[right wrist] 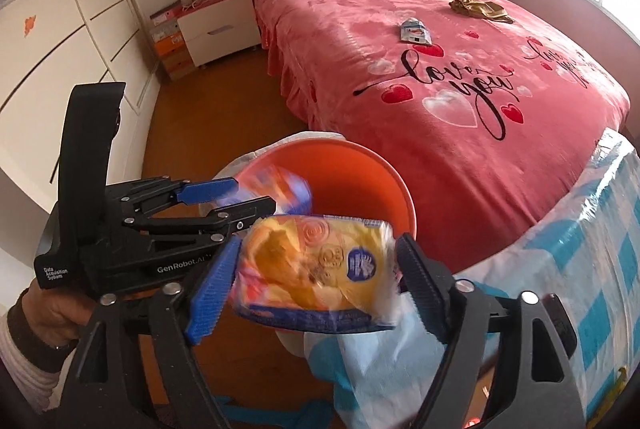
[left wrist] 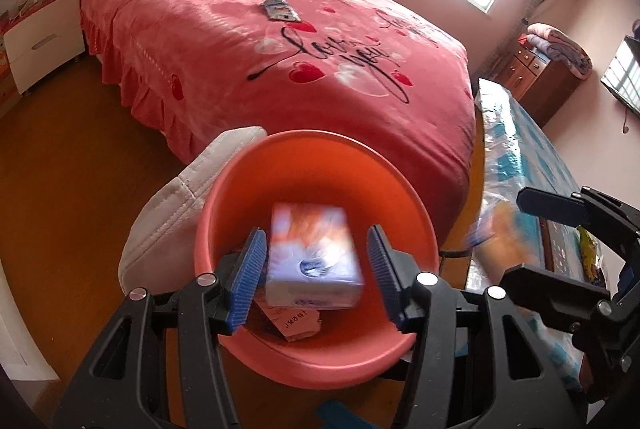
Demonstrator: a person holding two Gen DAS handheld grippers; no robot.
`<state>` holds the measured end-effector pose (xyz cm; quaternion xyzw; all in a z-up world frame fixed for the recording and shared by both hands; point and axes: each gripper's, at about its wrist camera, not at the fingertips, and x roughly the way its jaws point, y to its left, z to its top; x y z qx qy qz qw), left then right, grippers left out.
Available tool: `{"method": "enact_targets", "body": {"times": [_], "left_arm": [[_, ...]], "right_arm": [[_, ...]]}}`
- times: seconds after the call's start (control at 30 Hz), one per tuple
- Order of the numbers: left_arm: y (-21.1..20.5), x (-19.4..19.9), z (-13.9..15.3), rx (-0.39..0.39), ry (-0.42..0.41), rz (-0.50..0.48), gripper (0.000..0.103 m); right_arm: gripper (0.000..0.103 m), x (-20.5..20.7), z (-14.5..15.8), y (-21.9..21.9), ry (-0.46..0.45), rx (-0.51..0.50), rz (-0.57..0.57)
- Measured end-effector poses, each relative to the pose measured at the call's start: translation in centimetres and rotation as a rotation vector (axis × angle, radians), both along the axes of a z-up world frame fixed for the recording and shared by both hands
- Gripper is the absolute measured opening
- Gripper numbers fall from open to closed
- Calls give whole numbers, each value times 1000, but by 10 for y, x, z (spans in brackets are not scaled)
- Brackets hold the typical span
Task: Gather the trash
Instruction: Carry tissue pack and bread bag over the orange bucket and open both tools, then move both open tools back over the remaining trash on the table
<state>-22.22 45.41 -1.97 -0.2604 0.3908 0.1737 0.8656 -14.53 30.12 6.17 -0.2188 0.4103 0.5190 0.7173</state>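
We are seeing a blurred white-and-orange pack (left wrist: pixel 314 257) sitting between the fingers of the left gripper (left wrist: pixel 316 269), over the orange bin (left wrist: pixel 316 157); those fingers are standing apart from it, released, with a gap showing on the right and the left pad close beside it. A brown scrap (left wrist: pixel 298 325) is lying in the bin's bottom. The right gripper (right wrist: pixel 316 289) is spreading around a yellow pack (right wrist: pixel 320 269), just short of the bin's near rim; its pads are sitting right at the pack's ends, and we cannot tell whether they are pressing. On the bed (right wrist: pixel 460 77), a small wrapper (right wrist: pixel 416 31) and a crumpled gold wrapper (right wrist: pixel 478 7) are lying near the middle, toward the window edge. A white cushion (left wrist: pixel 176 205) is leaning against the bin.
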Motion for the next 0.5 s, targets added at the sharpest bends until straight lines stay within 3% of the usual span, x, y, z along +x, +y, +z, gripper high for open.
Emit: {"method": "enact_targets", "body": {"times": [0.07, 0.13, 0.2, 0.5], "left_arm": [[4, -1, -2, 3, 5, 19, 68], [6, -2, -3, 17, 6, 31, 69], [6, -3, -3, 33, 12, 40, 78], [-2, -3, 8, 72, -6, 33, 85]], "right_arm": [[88, 6, 0, -3, 3, 8, -31], [88, 14, 2, -9, 34, 30, -60], [88, 22, 5, -18, 42, 49, -99], [90, 32, 24, -54, 81, 122, -191]]}}
